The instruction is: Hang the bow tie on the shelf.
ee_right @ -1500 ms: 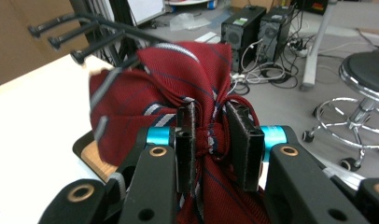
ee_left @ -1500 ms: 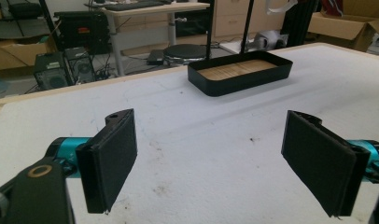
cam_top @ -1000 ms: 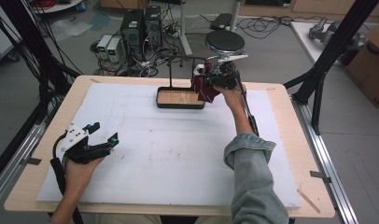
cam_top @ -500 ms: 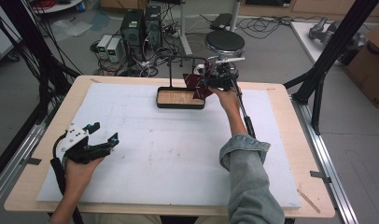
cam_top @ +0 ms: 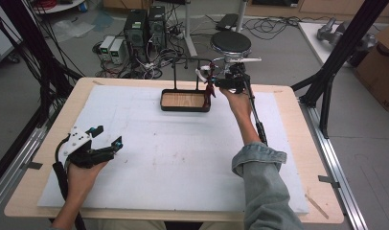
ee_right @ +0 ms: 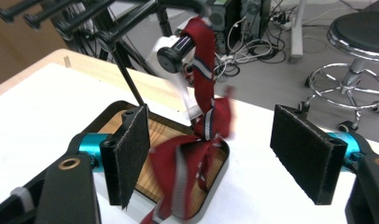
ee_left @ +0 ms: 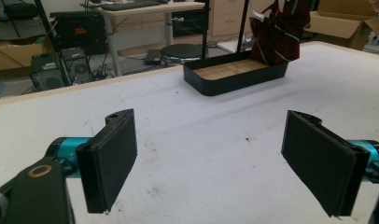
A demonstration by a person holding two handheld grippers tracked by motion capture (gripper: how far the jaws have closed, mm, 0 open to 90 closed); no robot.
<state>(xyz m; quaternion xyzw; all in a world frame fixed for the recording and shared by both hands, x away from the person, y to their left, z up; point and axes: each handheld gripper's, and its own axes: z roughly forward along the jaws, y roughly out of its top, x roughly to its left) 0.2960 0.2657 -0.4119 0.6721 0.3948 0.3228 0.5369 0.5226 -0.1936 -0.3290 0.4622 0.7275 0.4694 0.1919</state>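
- A lab room with computer towers, cables and a round stool (cam_top: 230, 44) lies beyond the desk (cam_top: 298, 158), which is topped with a white foam sheet.
- At the desk's far edge, a dark red striped tie (ee_right: 204, 116) hangs over the bar of a black rack (ee_right: 176, 46); its lower end is bunched in the rack's wood-floored tray (cam_top: 183, 101).
- Right hand-held gripper (ee_right: 211, 154): jaws spread wide on either side of the tie, not touching it. The forearm reaches far forward, sleeve pushed up.
- Judging the step as draping the tie: it would go best by pinching the cloth just below the bar and drawing it down evenly, so the loose end clears the tray rim without slipping off.
- Left hand-held gripper (ee_left: 220, 163): jaws also spread, empty, resting low near the desk's front left, well apart from the tray.
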